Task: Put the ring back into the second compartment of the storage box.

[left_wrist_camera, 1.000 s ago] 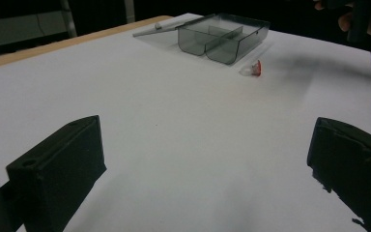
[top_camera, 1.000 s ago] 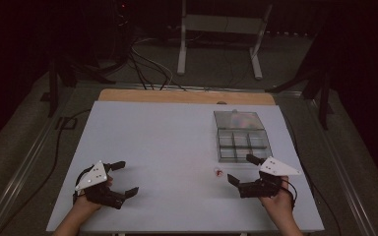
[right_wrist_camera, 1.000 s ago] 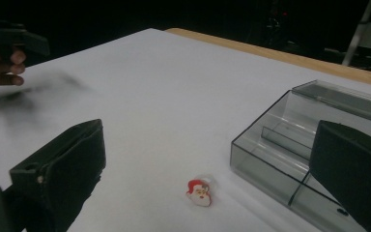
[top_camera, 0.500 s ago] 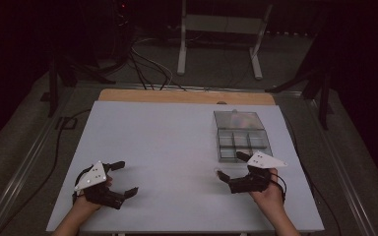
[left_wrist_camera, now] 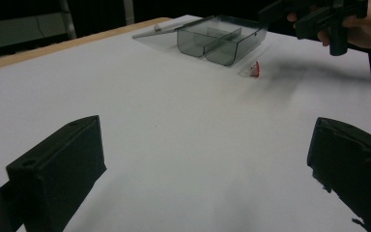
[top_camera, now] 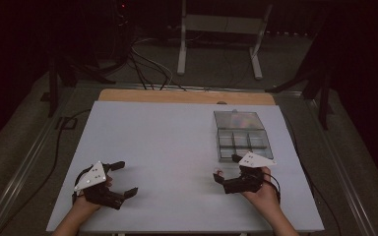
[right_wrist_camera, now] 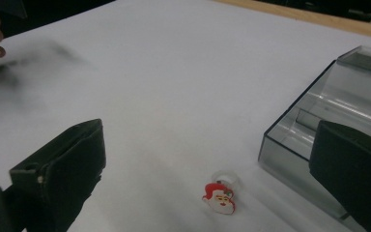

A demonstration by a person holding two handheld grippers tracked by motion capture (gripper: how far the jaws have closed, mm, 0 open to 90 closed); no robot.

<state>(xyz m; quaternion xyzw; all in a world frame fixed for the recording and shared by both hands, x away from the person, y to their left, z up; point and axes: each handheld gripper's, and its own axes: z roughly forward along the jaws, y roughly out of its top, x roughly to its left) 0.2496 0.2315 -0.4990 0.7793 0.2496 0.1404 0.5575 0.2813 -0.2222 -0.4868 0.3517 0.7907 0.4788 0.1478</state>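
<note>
Two hand-held grippers sit low over the white table (top_camera: 177,142), one at each near corner. The left gripper (top_camera: 120,178) is at the near left, its jaws spread wide with bare tabletop between them. The right gripper (top_camera: 225,173) is at the near right, just in front of a clear grey compartment box (top_camera: 242,139), and its jaws are likewise wide apart and hold nothing. In the right gripper view a small Santa-face ring (right_wrist_camera: 221,193), red and white on a clear band, lies flat on the table between those jaws, touching neither, just beside the box's near-left corner. The box's lid (top_camera: 238,119) lies open flat on its far side; the compartments look empty, though the tinted plastic makes that hard to be sure of. In the left gripper view the ring (left_wrist_camera: 254,69) shows as a small red spot near the box (left_wrist_camera: 221,38), with the right gripper (left_wrist_camera: 319,19) above it.
</note>
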